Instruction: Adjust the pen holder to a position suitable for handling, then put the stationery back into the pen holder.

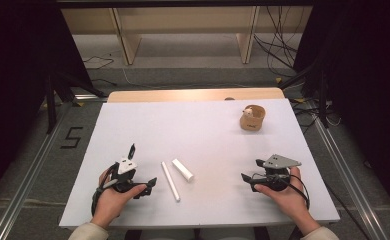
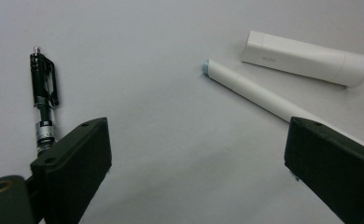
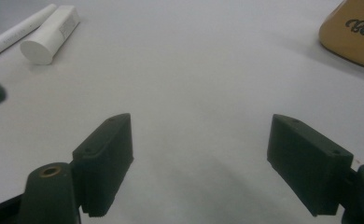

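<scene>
left gripper (image 2: 196, 163) spread | white marker (image 2: 255, 91) just beside right jaw — untouched

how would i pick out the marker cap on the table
On the white table, look between the two hands, near the front edge. Two white pieces lie side by side there; the cap is the shorter, thicker one on the right, beside the long thin marker body.

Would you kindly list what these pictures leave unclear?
- Black pen: lower end hidden behind the left gripper's finger, left gripper view.
- White pen: rear end hidden likewise.
- Tan cup: lettering cut off by the edge, right gripper view; contents too small, high view.
</scene>
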A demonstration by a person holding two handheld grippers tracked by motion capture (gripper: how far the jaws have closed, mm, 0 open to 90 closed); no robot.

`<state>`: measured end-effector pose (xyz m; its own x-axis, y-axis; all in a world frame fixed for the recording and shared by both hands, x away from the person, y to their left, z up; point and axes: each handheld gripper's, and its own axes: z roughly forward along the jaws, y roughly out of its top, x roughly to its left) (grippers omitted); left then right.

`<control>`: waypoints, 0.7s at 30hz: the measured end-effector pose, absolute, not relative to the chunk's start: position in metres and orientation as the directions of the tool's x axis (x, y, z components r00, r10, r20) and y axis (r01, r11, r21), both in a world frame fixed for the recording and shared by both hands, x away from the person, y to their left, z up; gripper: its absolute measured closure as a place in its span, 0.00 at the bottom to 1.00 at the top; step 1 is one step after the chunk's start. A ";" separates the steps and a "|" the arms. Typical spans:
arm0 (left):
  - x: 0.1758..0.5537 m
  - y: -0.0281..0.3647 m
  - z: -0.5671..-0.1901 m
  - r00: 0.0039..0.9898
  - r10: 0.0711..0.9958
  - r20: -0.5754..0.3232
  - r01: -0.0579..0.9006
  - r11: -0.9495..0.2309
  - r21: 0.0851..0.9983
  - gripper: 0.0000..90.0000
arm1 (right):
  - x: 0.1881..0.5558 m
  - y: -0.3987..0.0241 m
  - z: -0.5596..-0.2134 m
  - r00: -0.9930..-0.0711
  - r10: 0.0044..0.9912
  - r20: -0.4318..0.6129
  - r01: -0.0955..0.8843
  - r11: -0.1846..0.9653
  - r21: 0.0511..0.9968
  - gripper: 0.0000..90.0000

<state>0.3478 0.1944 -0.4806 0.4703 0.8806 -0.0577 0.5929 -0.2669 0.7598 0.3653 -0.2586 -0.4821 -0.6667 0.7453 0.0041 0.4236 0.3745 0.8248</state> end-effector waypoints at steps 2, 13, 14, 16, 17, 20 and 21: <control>0.348 0.194 -0.481 0.470 0.881 -0.057 0.593 -0.267 0.760 0.08 | 0.365 -0.259 -0.482 -0.664 0.747 0.005 0.423 0.371 0.827 0.25; 0.349 0.194 -0.481 0.468 0.882 -0.056 0.593 -0.266 0.760 0.08 | 0.364 -0.260 -0.481 -0.663 0.749 0.001 0.420 0.371 0.828 0.25; 0.348 0.194 -0.481 0.467 0.882 -0.056 0.593 -0.266 0.760 0.08 | 0.364 -0.260 -0.481 -0.662 0.749 0.003 0.421 0.369 0.829 0.25; 0.348 0.195 -0.480 0.469 0.882 -0.054 0.590 -0.267 0.762 0.08 | 0.364 -0.259 -0.481 -0.664 0.748 0.000 0.416 0.370 0.831 0.25; 0.348 0.195 -0.480 0.465 0.883 -0.056 0.590 -0.263 0.763 0.08 | 0.364 -0.259 -0.481 -0.664 0.748 0.000 0.416 0.370 0.831 0.25; 0.348 0.196 -0.480 0.458 0.887 -0.058 0.591 -0.255 0.765 0.10 | 0.365 -0.258 -0.482 -0.665 0.747 0.000 0.419 0.373 0.828 0.25; 0.348 0.196 -0.480 0.458 0.887 -0.058 0.594 -0.257 0.762 0.10 | 0.365 -0.258 -0.482 -0.665 0.747 0.000 0.419 0.373 0.828 0.25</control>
<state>0.3484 0.1958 -0.4798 0.4578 0.8872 -0.0579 0.5939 -0.2567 0.7625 0.3653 -0.2580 -0.4816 -0.6649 0.7469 -0.0002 0.4186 0.3729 0.8281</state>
